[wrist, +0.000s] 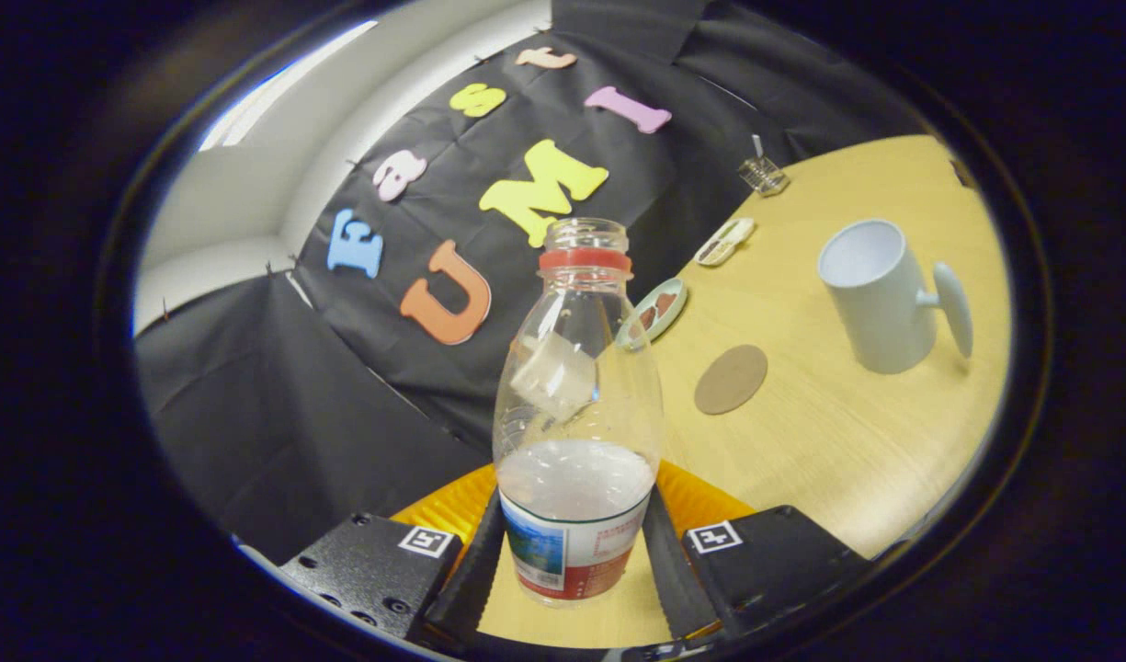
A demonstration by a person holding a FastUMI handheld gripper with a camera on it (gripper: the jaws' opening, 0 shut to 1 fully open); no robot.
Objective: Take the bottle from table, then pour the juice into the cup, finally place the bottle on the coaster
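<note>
Even overhead light is brightening the wooden table (829, 432), the cup (880, 294) casting a soft shadow. Fisheye distortion is bending the edges, glare is streaking the clear bottle (576, 405); focus holds sharp.
</note>
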